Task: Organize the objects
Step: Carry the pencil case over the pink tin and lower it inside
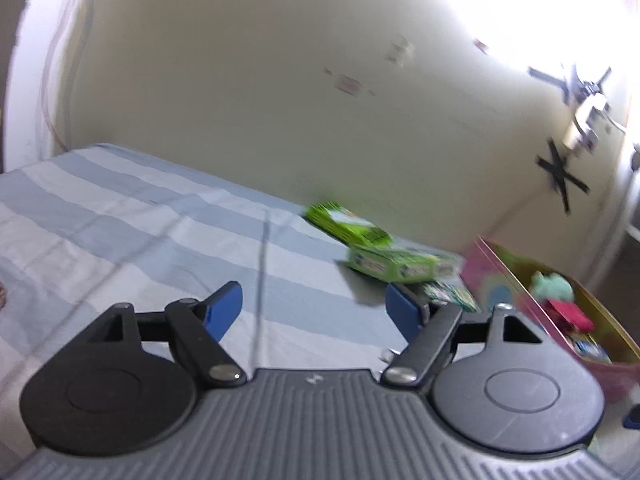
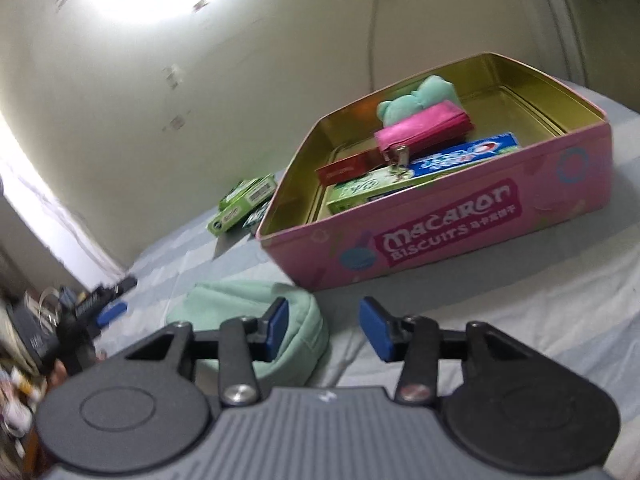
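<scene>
Clutter sits at the far left edge of the bed. Next, a mint green pouch (image 2: 256,320) lies on the striped bedsheet (image 1: 120,216), just under the right gripper (image 2: 322,326), whose jaws gape empty. Green boxes (image 2: 244,204) rest beside the pink biscuit tin (image 2: 460,232), which holds a plush toy (image 2: 416,100), pink purse (image 2: 424,130) and toothpaste box (image 2: 468,156). The left gripper (image 1: 314,312) hovers spread wide, holding nothing.

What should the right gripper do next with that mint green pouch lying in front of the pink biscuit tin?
Probably shift the right gripper slightly left and down to straddle the mint pouch. Its jaws stand open and empty, with the pouch lying on the bedsheet under the left finger only, outside the pink tin.
</scene>
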### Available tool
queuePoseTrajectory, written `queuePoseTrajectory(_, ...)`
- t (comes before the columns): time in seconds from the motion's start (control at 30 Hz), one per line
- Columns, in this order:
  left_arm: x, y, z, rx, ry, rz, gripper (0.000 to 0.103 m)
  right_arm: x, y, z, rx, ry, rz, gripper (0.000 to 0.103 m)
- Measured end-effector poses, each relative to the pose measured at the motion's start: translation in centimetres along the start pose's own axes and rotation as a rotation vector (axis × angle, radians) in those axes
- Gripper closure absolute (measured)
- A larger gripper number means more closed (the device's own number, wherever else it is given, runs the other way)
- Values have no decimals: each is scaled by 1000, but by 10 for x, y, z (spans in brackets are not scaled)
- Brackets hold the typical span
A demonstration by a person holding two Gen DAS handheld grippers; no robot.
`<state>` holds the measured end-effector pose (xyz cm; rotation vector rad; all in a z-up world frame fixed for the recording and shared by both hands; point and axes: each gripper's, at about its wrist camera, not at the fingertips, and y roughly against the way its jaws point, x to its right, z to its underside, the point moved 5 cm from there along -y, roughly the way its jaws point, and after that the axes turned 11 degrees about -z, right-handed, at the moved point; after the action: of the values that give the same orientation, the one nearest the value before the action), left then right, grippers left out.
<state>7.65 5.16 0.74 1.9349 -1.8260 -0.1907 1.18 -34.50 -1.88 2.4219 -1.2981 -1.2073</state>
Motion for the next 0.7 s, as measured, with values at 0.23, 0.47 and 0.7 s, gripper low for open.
queuePoseTrajectory(0.23,18,-27,8,-258,-30,228,23,-24,-38,37,-83,146,-35,47)
queuePoseTrajectory(0.47,33,-26,22,-370,-52,316,23,-32,-43,46,-93,258,-79,32)
queuePoseTrajectory(0.7,72,-36,45,-421,-178,286,27,-31,-66,55,-142,330,-94,23)
